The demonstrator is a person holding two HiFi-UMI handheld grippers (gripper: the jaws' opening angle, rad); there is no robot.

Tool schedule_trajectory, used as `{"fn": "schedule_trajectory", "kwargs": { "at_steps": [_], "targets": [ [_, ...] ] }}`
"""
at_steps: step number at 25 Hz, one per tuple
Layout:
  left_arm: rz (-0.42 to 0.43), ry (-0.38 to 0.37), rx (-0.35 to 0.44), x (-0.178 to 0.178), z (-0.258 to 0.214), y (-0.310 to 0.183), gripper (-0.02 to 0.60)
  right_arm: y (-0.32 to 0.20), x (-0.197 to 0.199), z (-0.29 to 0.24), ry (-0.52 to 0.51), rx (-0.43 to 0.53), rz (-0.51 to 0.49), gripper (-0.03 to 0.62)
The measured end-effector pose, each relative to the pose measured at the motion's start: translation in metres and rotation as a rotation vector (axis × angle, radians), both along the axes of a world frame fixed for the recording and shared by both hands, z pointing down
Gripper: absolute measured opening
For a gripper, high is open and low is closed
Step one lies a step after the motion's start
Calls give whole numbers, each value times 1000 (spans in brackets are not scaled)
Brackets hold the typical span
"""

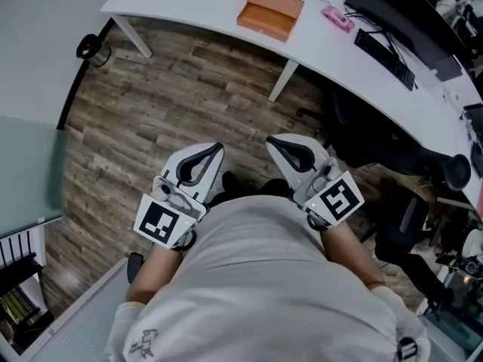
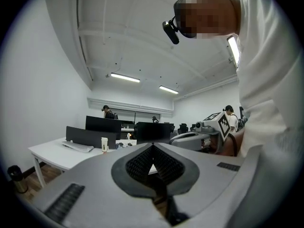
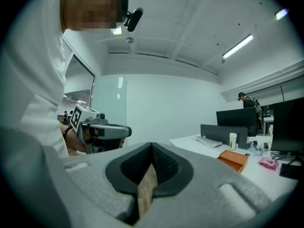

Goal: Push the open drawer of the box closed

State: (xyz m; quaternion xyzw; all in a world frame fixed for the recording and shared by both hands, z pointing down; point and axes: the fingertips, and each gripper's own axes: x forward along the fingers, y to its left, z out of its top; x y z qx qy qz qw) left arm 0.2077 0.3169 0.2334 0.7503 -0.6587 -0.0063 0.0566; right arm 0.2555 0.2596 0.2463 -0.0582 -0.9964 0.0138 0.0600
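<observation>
An orange box (image 1: 270, 11) lies on the white table (image 1: 204, 10) at the far top of the head view; it also shows small at the right in the right gripper view (image 3: 233, 159). Whether its drawer stands out I cannot tell from here. Both grippers are held close to the person's body over the wooden floor, well short of the table. My left gripper (image 1: 219, 148) has its jaws together with nothing between them (image 2: 152, 146). My right gripper (image 1: 270, 140) is likewise shut and empty (image 3: 152, 145). Each gripper sees the other beside it.
A pink item (image 1: 337, 19), a black keyboard (image 1: 385, 51) and a monitor (image 1: 400, 10) lie further right on the table. A white table leg (image 1: 283, 81) stands below the box. A black office chair (image 1: 392, 149) is at the right. Wooden floor (image 1: 166, 104) separates me from the table.
</observation>
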Motion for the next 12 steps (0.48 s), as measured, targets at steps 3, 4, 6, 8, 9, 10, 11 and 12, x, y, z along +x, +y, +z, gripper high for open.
{"fn": "schedule_trajectory", "kwargs": {
  "at_steps": [3, 4, 6, 8, 9, 10, 11, 12],
  "targets": [
    [-11, 15, 30, -14, -5, 0, -2, 7, -14, 6, 7, -10, -17, 3],
    [-15, 17, 29, -17, -4, -1, -2, 5, -17, 7, 11, -13, -20, 3],
    [-32, 17, 10, -26, 2, -4, -2, -1, -24, 11, 18, -20, -25, 3],
    [-49, 15, -8, -34, 8, -8, -2, -7, -30, 16, 23, -29, -31, 3],
    [-56, 11, -17, -37, 11, -10, -2, -10, -33, 20, 26, -34, -36, 3],
    [-62, 7, -25, -41, 13, -13, -2, -14, -37, 23, 28, -38, -41, 3],
    [-67, 5, -32, -45, 16, -16, -2, -19, -41, 26, 32, -42, -46, 3],
    [-76, 6, -34, -50, 18, -20, -2, -25, -47, 28, 37, -46, -51, 3]
  ]
}}
